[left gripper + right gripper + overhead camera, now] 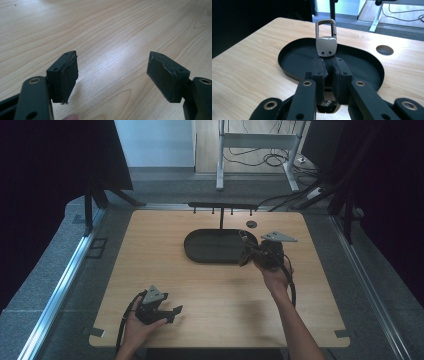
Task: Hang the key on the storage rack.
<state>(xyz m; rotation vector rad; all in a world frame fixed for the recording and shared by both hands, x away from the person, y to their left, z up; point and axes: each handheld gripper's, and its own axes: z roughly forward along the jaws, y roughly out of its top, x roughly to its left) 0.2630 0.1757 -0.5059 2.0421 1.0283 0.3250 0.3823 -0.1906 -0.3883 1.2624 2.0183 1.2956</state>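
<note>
Left tongs [170, 311] sit at the near edge of the surface [165, 260], well short of the black oval tray [200, 251] and to its left, held low in the person's left hand [136, 327]. In the left gripper view the left tongs [112, 75] stand wide apart, with bare wood grain between the worn black pads [68, 77] and nothing gripped; a fingertip peeks in at the bottom edge.

Farther on, the right tongs [243, 251] reach over the tray's right end, held by the right hand [274, 275], with the grey three-cornered plate [278, 237] on top of that gripper. In the right gripper view the right tongs [329, 65] are pressed together on a dark strap that carries a silver metal clasp [326, 41]. The clasp stands upright above the pads [319, 72], its open rectangular loop topmost, two small rivets on its plate, and it hangs above the tray [294, 58], whose floor lies bare beneath it.

Beyond the tray, a round hole [251, 224] is set in the surface near its far edge, just right of a thin black post [221, 217] rising at the tray's back rim.
</note>
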